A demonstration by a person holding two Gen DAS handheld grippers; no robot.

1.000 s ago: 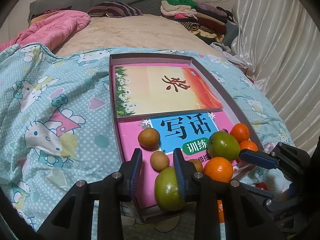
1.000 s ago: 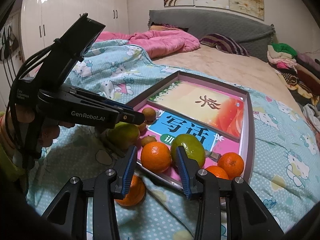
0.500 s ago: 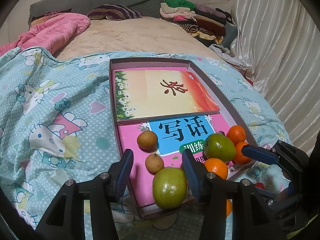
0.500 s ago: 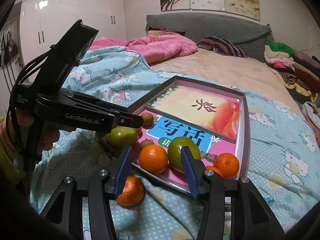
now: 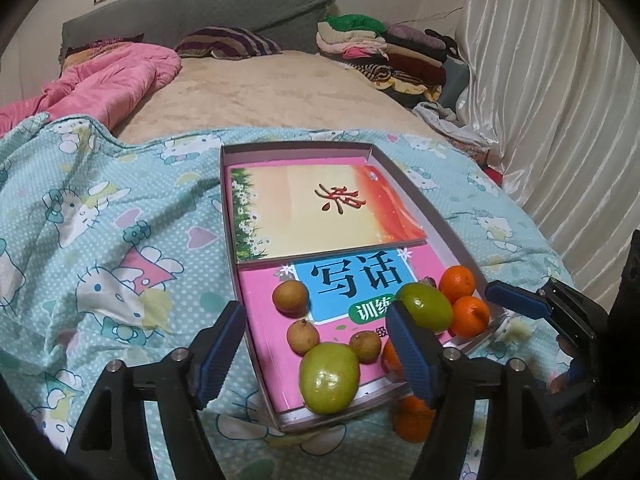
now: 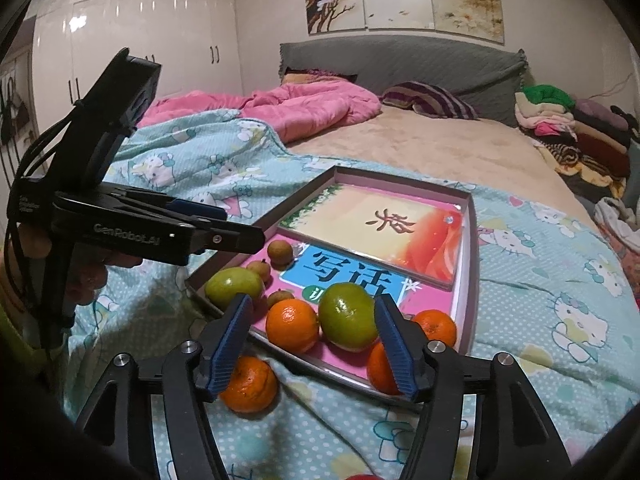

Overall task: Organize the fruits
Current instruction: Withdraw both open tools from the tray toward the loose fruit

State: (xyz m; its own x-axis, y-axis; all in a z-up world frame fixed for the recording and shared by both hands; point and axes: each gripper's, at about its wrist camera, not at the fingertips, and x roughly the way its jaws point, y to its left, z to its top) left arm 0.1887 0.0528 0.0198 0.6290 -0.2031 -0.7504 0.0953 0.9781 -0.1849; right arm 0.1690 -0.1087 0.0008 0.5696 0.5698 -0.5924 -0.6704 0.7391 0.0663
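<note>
A shallow box (image 5: 225,200) lined with books lies on the bed and holds the fruit. My left gripper (image 5: 316,356) hovers over its near corner with its jaws opening. A green fruit (image 5: 329,378) lies between the fingers, untouched. Three small brown fruits (image 5: 291,297) sit just beyond it. My right gripper (image 6: 312,350) is also opening, over the box's near edge. An orange (image 6: 292,325) and a second green fruit (image 6: 348,316) rest between its fingers, not gripped. More oranges (image 6: 436,326) lie at that corner. One orange (image 6: 250,384) sits outside on the blanket.
A cartoon-print teal blanket (image 5: 100,240) covers the near part of the bed. A pink quilt (image 6: 280,108) and a striped pillow (image 5: 228,42) lie farther back. Folded clothes (image 5: 380,44) are stacked at the far right beside a white curtain (image 5: 540,100).
Both grippers' jaws have spread much wider. The left gripper has lifted a little, so the green fruit now shows fully between its fingers. The fruit has stayed where it was.
</note>
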